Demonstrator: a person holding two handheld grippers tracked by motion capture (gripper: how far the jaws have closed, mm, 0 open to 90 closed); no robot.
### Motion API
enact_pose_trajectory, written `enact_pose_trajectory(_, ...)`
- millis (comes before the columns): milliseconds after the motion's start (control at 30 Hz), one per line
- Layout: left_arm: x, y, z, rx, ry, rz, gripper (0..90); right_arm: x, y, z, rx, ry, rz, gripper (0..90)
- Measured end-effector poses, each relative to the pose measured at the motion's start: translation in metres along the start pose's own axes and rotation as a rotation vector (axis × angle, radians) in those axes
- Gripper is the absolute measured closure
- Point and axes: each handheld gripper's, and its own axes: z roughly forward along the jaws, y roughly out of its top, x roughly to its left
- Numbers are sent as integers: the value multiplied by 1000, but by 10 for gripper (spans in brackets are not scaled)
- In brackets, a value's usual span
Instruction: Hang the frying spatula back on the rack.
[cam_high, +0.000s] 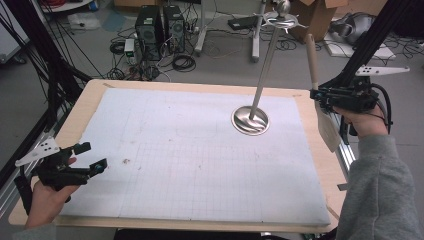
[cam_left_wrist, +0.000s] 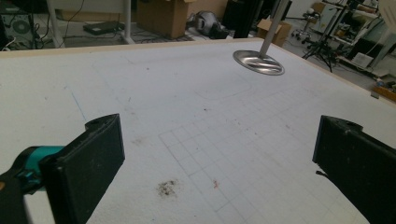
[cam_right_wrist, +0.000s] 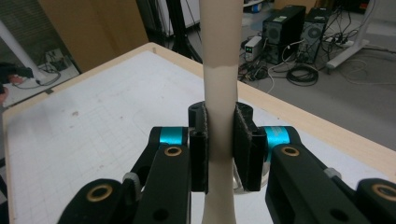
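Right gripper (cam_high: 316, 94): clamped on the wooden spatula (cam_high: 320, 102), held off the table's right edge at about the height of the stand's base; in the right gripper view the two black pads (cam_right_wrist: 243, 144) press on the handle from both sides.
Wooden spatula: upright between the right gripper's jaws; the pale round handle rises above the gripper and tilts slightly toward the stand, and the flat blade hangs below the gripper, over the right margin of the table (cam_high: 200, 87).
Grip point: on the handle, with more handle above the jaws than below; the blade begins just under the gripper.
Left gripper (cam_high: 92, 156): jaws spread wide with nothing between them, low over the near left corner of the white mat (cam_high: 200, 160).
Spatula relative to left gripper: well apart, across the whole mat, at the opposite side.
Metal stand (cam_high: 251, 120): its round base sits on the far right part of the mat, near the right gripper and to its left; its thin pole leans up and away to a notched disc at the top.
Dark smudge (cam_left_wrist: 166, 187): on the mat just ahead of the left gripper, between its jaws' lines.
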Motion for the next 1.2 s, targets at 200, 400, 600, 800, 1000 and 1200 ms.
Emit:
enact_pose_trajectory(200,2,-4,0,6,4,-10,26,-1,7,-2,14,-12,-5,780)
enact_pose_trajectory(400,2,-3,-4,-29,-7,-1,26,-4,15,-3,4,-15,0,780)
enact_pose_trajectory(600,1,-1,-6,-37,-5,5,26,-5,22,-1,15,-10,2,781)
enact_pose_trajectory(800,0,0,-6,-37,-8,8,26,-6,25,1,12,3,17,781)
enact_pose_trajectory(1000,1,-1,-6,-36,-18,2,26,-9,25,4,2,15,26,780)
enact_pose_trajectory(1200,0,-1,-4,-26,-17,8,26,-12,25,5,4,13,43,780)
